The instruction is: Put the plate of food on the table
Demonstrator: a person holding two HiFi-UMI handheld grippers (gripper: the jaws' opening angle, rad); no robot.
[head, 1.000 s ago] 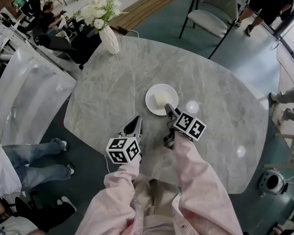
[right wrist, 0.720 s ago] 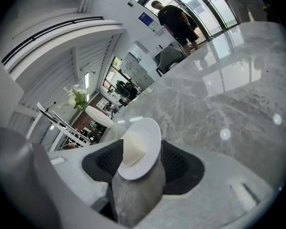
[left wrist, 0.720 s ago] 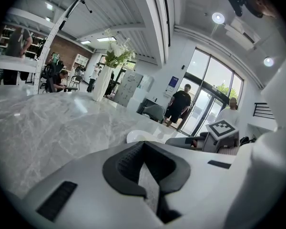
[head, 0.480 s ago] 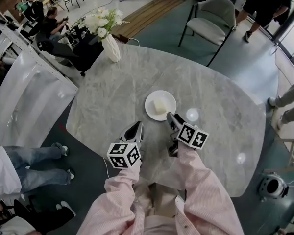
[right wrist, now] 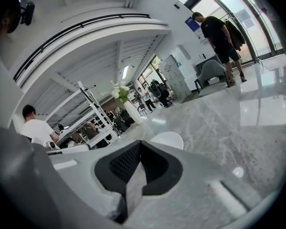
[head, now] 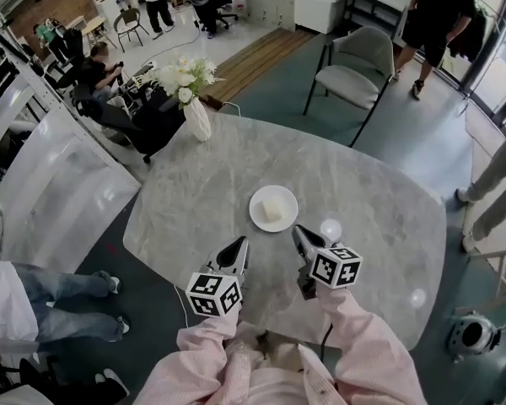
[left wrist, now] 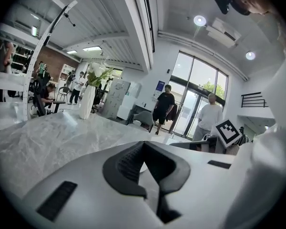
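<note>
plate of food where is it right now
Head view: the plate of food sits near the middle of the marble table, just beyond the right gripper, apart from it.

The round white plate (head: 273, 207) lies flat on the grey marble table (head: 194, 192). A pale food block (head: 272, 210) sits at its centre.

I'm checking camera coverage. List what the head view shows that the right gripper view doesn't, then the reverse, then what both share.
Only the head view: the pale block of food on the plate, and the person's pink sleeves. Only the right gripper view: how the right gripper stands, its jaws just closed together with nothing between them, and the ceiling beams. Both: the plate, the marble table and the vase of flowers.
</note>
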